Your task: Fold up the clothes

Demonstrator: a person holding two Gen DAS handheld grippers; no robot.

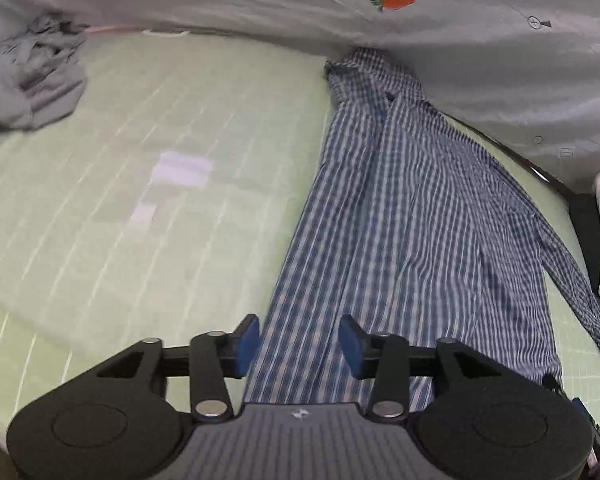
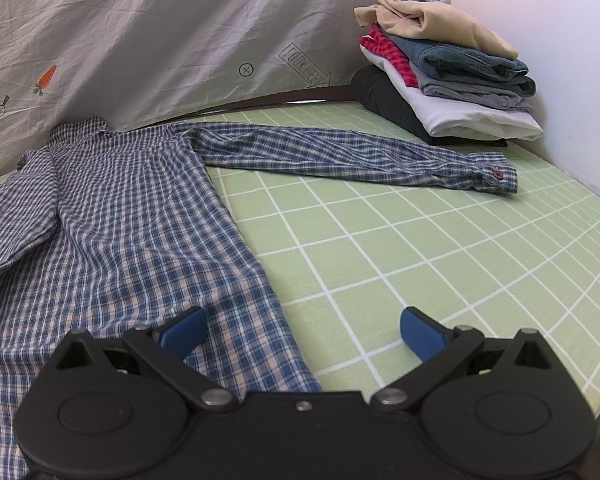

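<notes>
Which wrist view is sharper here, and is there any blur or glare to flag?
Right wrist view is sharp: plaid shirt and folded stack crisp. Left wrist view is motion-blurred, mat grid lines smeared, pale glare patch. Both show fisheye bending at the edges.

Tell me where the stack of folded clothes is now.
In the right wrist view, the stack of folded clothes sits at the far right corner of the green grid mat, against the wall, just beyond the plaid shirt's outstretched sleeve cuff.
</notes>
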